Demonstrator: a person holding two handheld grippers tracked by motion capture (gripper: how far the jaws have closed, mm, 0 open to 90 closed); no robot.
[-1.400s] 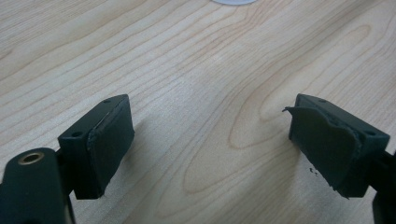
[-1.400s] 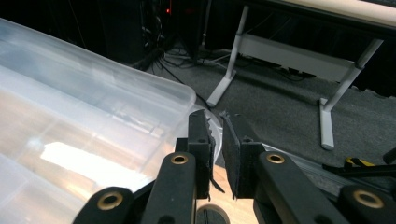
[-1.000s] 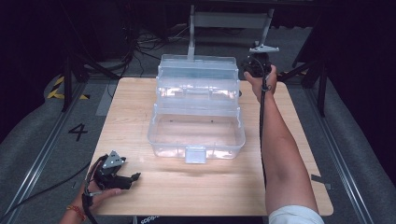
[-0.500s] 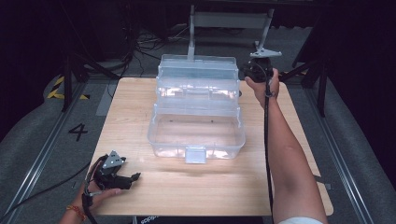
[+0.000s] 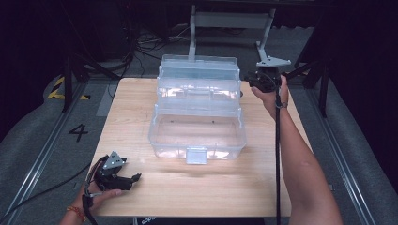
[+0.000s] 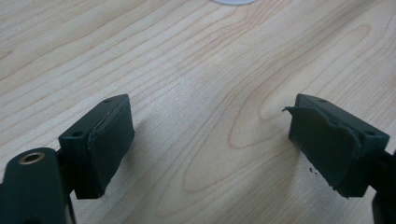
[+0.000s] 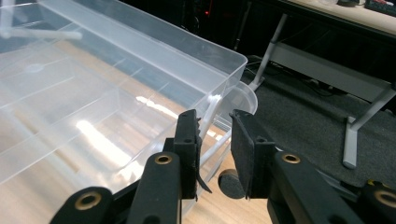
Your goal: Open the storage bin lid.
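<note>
A clear plastic tiered toolbox (image 5: 197,108) stands open in the middle of the wooden table (image 5: 126,117), its trays stepped back toward the far side. My right gripper (image 5: 248,81) is at the top tray's right end. In the right gripper view the box (image 7: 93,93) is to the left, and a thin clear hinge arm (image 7: 209,116) runs through the narrow gap of the gripper (image 7: 215,135). Its jaws have just been opening and the pads do not press on the arm. My left gripper (image 5: 133,178) rests at the near left corner, its jaws (image 6: 210,140) wide apart over bare wood.
A metal stand (image 5: 230,21) rises behind the table's far edge. Floor rails run along both sides, with a painted 4 (image 5: 77,132) on the left. The box's front latch (image 5: 196,154) faces the near edge. Cables trail from both grippers.
My right gripper has drawn a little to the right, off the top tray's end. The left hand and the box have stayed put.
</note>
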